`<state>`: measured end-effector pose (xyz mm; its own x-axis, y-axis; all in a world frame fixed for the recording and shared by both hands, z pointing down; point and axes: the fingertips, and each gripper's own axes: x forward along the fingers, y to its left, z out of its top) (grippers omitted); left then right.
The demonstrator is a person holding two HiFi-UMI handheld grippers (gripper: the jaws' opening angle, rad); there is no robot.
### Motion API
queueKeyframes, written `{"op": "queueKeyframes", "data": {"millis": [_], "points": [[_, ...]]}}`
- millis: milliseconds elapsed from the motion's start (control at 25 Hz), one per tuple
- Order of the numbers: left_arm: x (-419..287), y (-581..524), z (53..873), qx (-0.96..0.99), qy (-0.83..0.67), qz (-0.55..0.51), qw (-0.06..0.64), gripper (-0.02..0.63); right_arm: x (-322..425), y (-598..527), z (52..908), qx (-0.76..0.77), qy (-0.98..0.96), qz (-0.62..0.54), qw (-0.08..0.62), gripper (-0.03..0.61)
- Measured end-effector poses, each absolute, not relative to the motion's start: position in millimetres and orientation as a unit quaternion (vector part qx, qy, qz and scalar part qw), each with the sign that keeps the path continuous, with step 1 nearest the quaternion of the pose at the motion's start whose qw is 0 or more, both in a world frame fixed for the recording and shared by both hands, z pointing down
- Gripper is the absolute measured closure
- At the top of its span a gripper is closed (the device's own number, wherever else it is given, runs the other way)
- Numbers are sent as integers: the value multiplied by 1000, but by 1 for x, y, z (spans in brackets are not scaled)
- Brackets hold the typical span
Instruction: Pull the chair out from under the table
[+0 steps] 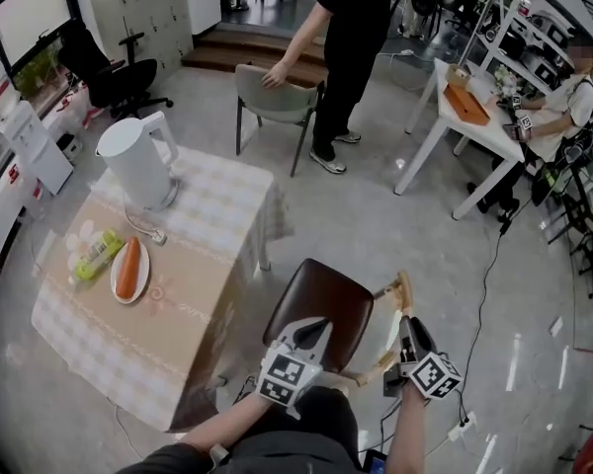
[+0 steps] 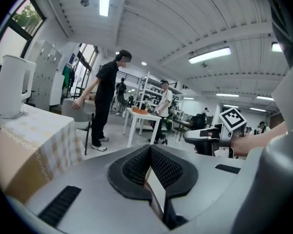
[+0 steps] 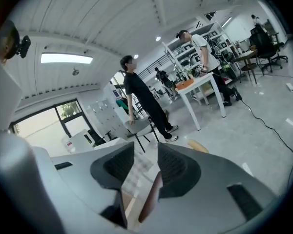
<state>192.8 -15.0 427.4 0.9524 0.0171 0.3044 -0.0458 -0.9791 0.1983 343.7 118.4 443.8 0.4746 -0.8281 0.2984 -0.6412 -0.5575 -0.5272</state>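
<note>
The chair (image 1: 316, 304) stands just beside the surface (image 1: 212, 220), its seat clear, so the pull looks done. Above the chair, the left gripper (image 1: 314, 326) is closed and empty and the right gripper (image 1: 407, 326) open and empty. Next, simply back away.

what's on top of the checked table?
A white kettle, a plate with a carrot, and a yellow-green thing beside it. A cloth covers the table, so its top and anything under it stay hidden.

Beige-and-white checked tablecloth (image 1: 212, 215), on it white kettle (image 1: 136, 163), orange carrot (image 1: 127, 268) on white plate (image 1: 144, 280), beside it dark brown chair seat (image 1: 321, 304).
</note>
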Motion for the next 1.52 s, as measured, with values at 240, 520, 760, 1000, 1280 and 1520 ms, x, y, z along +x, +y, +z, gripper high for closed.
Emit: {"op": "queueKeyframes", "data": {"millis": [240,520,760,1000,1280,1520], "points": [[183,-19,393,987,4,123,105,604,286,55,389,-812,506,-223,191,548],[171,-23,374,990,-6,96,100,604,239,16,368,-826,505,-191,160,565],[143,-39,389,989,-38,102,103,604,210,10,387,-859,474,-171,95,566],[124,-47,397,986,-56,114,106,604,202,4,394,-856,477,-176,90,568],[119,-49,402,985,-59,119,106,604,201,2,393,-856,483,-169,77,568],[124,-45,401,986,-52,117,105,604,204,7,396,-857,481,-171,66,568]]}}
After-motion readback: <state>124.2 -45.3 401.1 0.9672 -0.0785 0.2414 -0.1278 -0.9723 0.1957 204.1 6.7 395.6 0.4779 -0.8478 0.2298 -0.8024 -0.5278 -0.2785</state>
